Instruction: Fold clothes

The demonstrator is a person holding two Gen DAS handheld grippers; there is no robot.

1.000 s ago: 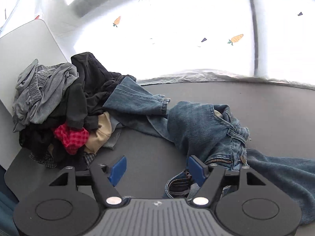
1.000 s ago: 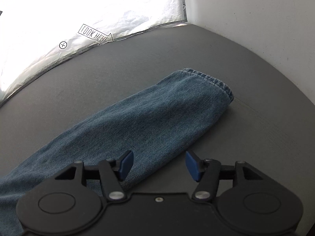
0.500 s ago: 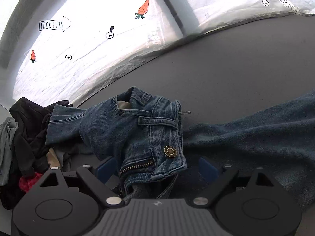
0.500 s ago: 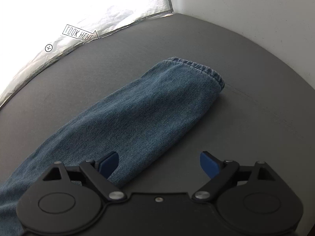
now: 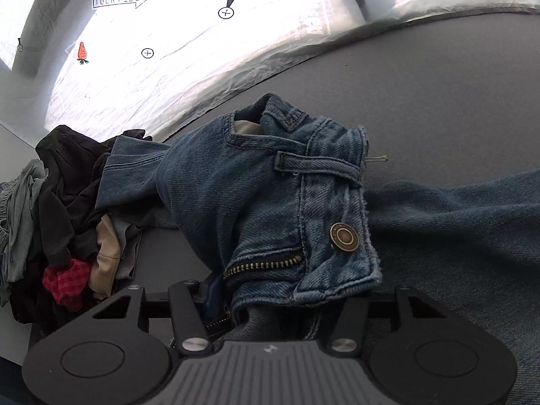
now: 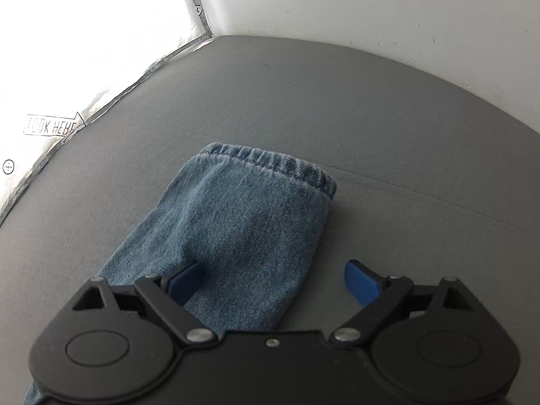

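Note:
A pair of blue jeans (image 5: 256,199) lies on the grey surface. In the left wrist view its waistband with a brass button (image 5: 343,237) and open zipper (image 5: 263,265) bunches up between the jaws of my left gripper (image 5: 287,300), which stand wide apart; the denim hides the right fingertip. In the right wrist view one jeans leg (image 6: 243,236) ends in a hem (image 6: 270,163). My right gripper (image 6: 273,278) is open, with the leg's end lying between its blue pads (image 6: 361,281).
A heap of mixed clothes (image 5: 64,222), black, grey, beige and red checked, sits at the left. A white printed sheet (image 5: 189,44) borders the far side of the grey surface (image 6: 337,108). A white wall (image 6: 371,3) stands at the right.
My left gripper has moved in on the jeans waistband, which now fills the space between its jaws. My right gripper has opened wider and moved along the leg toward the hem.

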